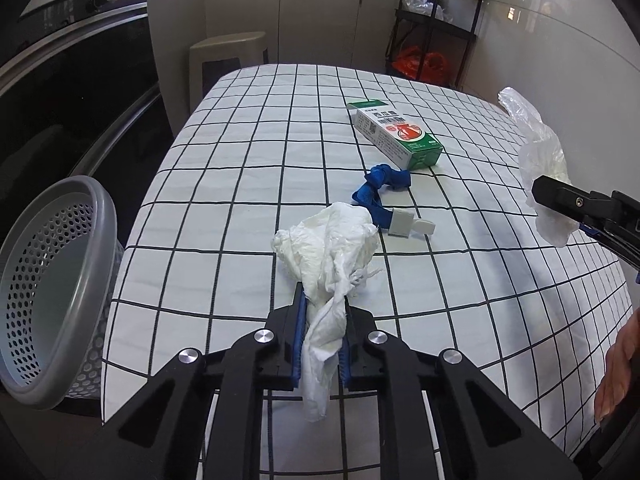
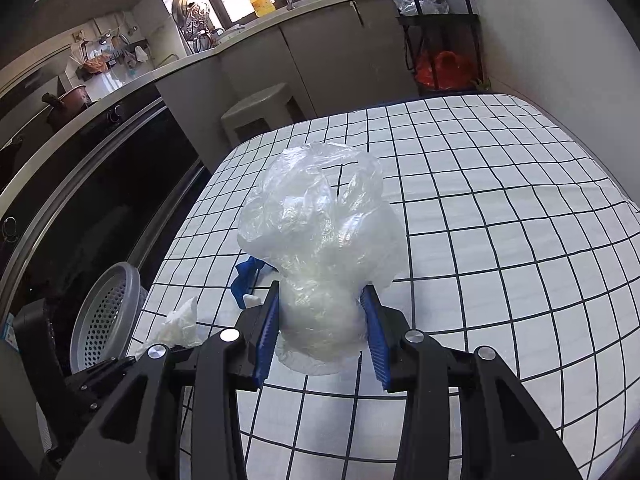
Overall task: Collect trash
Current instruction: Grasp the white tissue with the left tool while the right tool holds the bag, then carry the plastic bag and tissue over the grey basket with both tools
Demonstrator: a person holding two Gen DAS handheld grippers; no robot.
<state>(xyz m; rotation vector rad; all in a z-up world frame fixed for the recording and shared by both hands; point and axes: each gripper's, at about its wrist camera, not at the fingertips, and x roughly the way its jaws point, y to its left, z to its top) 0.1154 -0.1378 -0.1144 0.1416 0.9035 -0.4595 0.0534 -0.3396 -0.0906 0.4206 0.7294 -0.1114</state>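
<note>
Two grips confirmed: left gripper [image 1: 322, 340] clamped on crumpled tissue [image 1: 328, 240] near the table's [image 1: 248, 152] left edge by the perforated bin [image 1: 52, 260], right gripper [image 2: 324, 336] pinching the plastic bag [image 2: 320, 224] aloft, evidently both bound for disposal

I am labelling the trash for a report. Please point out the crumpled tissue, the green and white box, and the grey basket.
crumpled tissue [image 1: 328, 240]: left wrist view, on its bunched upper part.
green and white box [image 1: 396, 132]: left wrist view, on its printed top face.
grey basket [image 1: 92, 216]: left wrist view, on its rim.
</note>
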